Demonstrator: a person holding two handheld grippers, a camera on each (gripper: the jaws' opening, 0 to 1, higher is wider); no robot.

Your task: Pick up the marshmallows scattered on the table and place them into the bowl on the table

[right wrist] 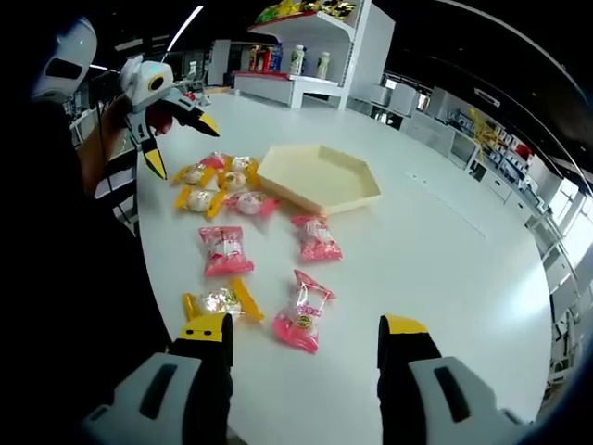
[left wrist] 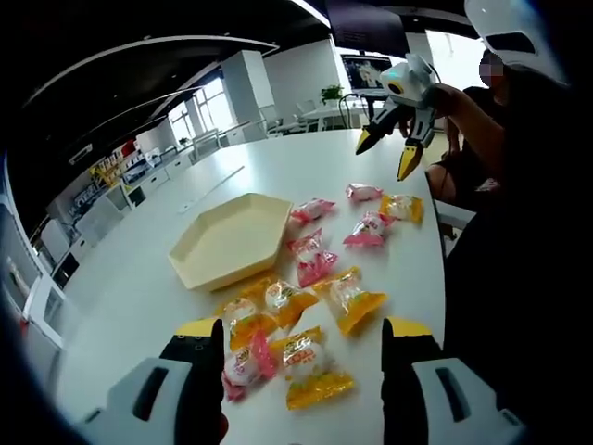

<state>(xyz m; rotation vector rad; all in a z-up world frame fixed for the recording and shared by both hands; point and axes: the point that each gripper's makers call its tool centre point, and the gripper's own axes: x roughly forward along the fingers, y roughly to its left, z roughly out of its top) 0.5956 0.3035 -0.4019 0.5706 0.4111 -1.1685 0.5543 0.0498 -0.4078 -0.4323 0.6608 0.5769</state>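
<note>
Several wrapped marshmallows, pink and yellow, lie scattered on the white table (left wrist: 306,162). A yellow-wrapped one (left wrist: 310,363) sits between the jaws of my open left gripper (left wrist: 304,326), with a yellow cluster (left wrist: 269,304) just beyond. The cream hexagonal bowl (left wrist: 232,239) lies to their left. Far across, my right gripper (left wrist: 387,154) hangs open above the table. In the right gripper view, my open right gripper (right wrist: 304,326) points at a pink marshmallow (right wrist: 304,313) and a yellow one (right wrist: 220,301). The bowl (right wrist: 320,176) lies beyond, and the left gripper (right wrist: 182,144) hovers open over a cluster (right wrist: 218,185).
The person's dark-clothed body stands along the table's edge (left wrist: 500,278), with an arm (right wrist: 107,139) behind the left gripper. A white shelf with bottles (right wrist: 310,65) stands past the table. Bare tabletop (right wrist: 435,269) stretches right of the bowl.
</note>
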